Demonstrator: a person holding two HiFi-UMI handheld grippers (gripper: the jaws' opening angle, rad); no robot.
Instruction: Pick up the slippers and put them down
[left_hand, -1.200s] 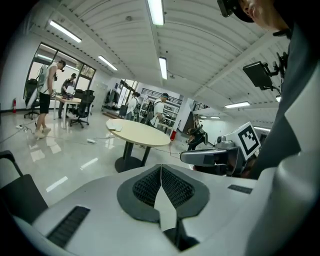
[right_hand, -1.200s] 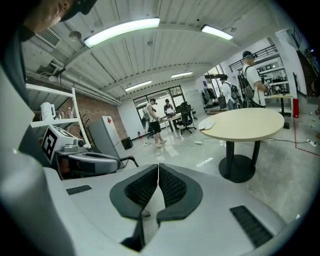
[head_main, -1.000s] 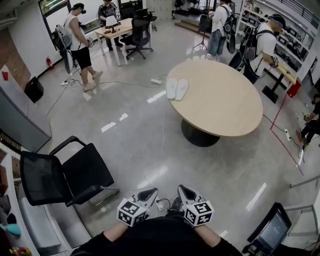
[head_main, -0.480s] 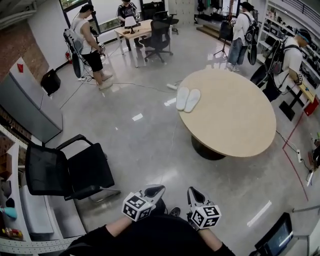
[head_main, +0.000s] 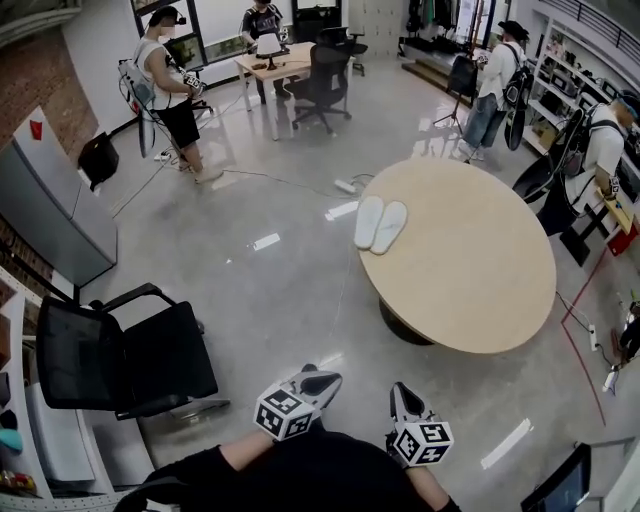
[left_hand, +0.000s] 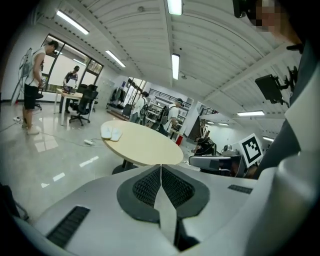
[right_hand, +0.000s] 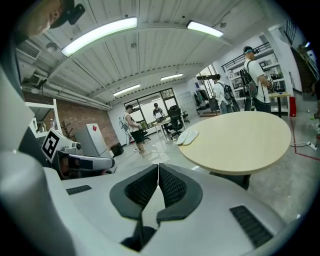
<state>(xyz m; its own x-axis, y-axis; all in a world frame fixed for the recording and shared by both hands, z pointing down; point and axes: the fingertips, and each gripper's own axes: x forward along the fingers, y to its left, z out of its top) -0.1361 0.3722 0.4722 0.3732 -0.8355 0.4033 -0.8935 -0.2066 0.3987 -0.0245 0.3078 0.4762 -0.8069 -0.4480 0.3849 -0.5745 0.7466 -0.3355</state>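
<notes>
A pair of white slippers (head_main: 380, 224) lies side by side on the left edge of a round beige table (head_main: 470, 260). They also show far off as slippers (left_hand: 110, 133) in the left gripper view and slippers (right_hand: 188, 137) in the right gripper view. My left gripper (head_main: 330, 379) and right gripper (head_main: 399, 392) are held close to my body at the bottom of the head view, well short of the table. Both are shut with nothing between their pads.
A black office chair (head_main: 120, 355) stands on the floor to my left. A grey cabinet (head_main: 50, 215) is against the left wall. Several people stand around the room, one (head_main: 170, 85) near a desk (head_main: 275, 65) with another chair (head_main: 325, 80). Cables run across the floor.
The whole view has shifted as I walk: the table and slippers sit lower in the head view and closer. Both grippers stay shut in front of my body.
</notes>
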